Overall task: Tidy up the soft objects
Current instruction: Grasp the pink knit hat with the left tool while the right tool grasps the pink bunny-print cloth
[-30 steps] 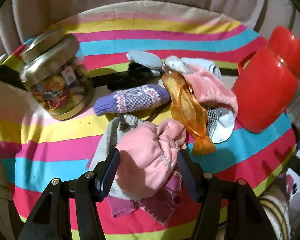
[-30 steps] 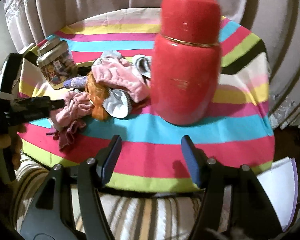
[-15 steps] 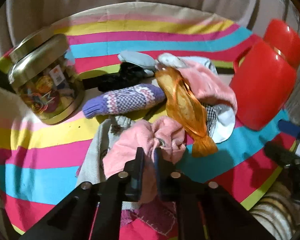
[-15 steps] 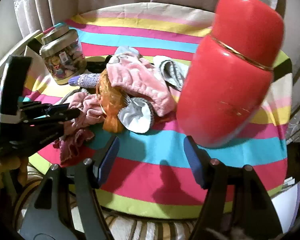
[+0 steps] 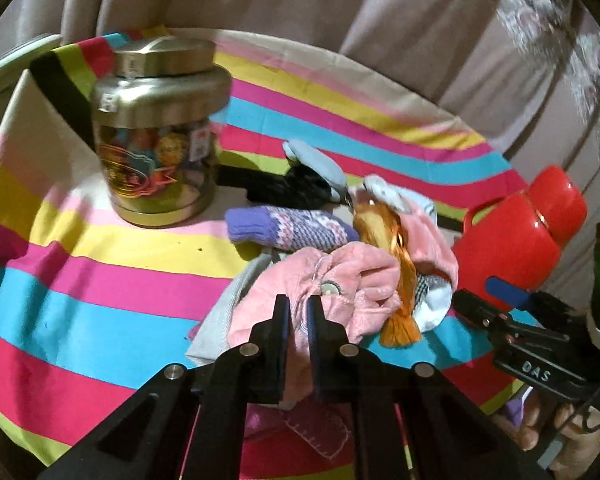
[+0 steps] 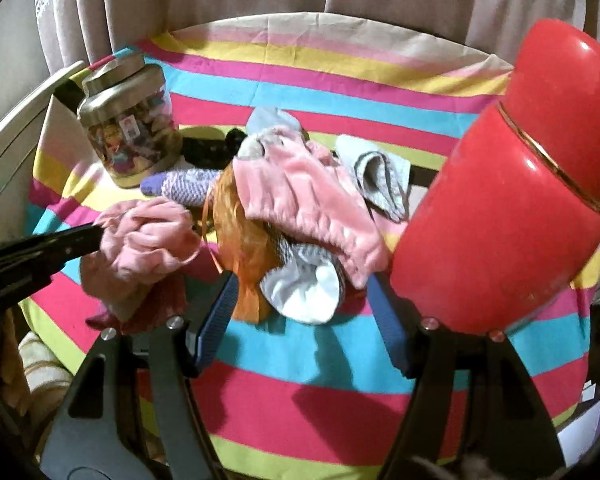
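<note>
We judge task at early stage: soft pile undivided mid counter [image 6: 300, 368], nothing visibly sorted yet. Left gripper [image 5: 298, 304] jaws pinched nearly together on pink garment [image 5: 340, 276] at pile's near edge. Right gripper [image 6: 300, 300] jaws wide, empty, straddling white sock [image 6: 304, 292], pads not touching it. Left: every other piece.

Left wrist view alone shows garment's snap button, purple knit sock [image 5: 296, 232] pattern. Right wrist view alone shows grey sock [image 6: 380, 176] behind pile, full red flask [image 6: 512, 184].

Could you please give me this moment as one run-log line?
left gripper: shut on pink garment | right gripper: open, nothing held, facing the sock pile | red flask: upright beside pile
</note>
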`<move>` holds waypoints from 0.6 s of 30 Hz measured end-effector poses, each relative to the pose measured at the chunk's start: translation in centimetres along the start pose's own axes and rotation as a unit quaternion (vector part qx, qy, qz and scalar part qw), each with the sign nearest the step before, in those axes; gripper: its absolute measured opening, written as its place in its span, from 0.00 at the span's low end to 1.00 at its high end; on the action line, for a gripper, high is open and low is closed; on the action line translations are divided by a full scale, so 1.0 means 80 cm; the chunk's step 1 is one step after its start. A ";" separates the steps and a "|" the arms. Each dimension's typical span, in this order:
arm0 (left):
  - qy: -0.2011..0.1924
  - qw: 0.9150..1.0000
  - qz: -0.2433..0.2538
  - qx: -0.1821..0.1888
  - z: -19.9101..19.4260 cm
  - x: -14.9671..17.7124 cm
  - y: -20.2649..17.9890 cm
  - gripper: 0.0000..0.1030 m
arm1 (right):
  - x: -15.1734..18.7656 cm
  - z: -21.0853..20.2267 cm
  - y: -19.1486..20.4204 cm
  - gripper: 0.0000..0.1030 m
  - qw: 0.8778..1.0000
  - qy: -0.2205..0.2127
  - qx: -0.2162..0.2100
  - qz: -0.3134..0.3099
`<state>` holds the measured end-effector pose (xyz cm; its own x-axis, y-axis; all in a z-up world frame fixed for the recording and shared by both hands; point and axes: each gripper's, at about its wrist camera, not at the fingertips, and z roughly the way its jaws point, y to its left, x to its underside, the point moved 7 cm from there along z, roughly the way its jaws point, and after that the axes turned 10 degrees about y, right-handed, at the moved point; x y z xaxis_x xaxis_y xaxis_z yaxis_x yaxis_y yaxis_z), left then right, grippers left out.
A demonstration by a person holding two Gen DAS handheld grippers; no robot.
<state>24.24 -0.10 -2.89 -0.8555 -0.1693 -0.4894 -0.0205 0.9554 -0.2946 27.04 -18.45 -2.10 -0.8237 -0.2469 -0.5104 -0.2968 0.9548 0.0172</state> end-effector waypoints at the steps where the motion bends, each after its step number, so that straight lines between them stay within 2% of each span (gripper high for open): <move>1: -0.005 1.000 -0.004 0.001 -0.003 0.000 0.002 0.09 | -0.005 0.001 0.002 0.68 1.000 -0.004 -0.003 0.003; 7: -0.028 0.999 -0.031 0.002 -0.013 -0.004 0.021 0.09 | -0.030 0.015 0.013 0.68 1.000 -0.011 -0.007 0.005; 13: -0.025 0.999 -0.042 0.002 -0.006 -0.001 0.030 0.09 | -0.058 0.030 0.023 0.68 0.999 -0.008 -0.037 0.026; 18: -0.026 0.999 -0.038 0.001 -0.005 0.002 0.029 0.09 | -0.078 0.048 0.030 0.68 0.999 -0.007 -0.039 0.032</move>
<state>23.89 2.21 -3.32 -0.8232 -0.2530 -0.5082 -0.0828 0.9391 -0.3335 33.31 -13.99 -2.18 -0.8350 -0.1835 -0.5187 -0.2812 0.9527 0.1156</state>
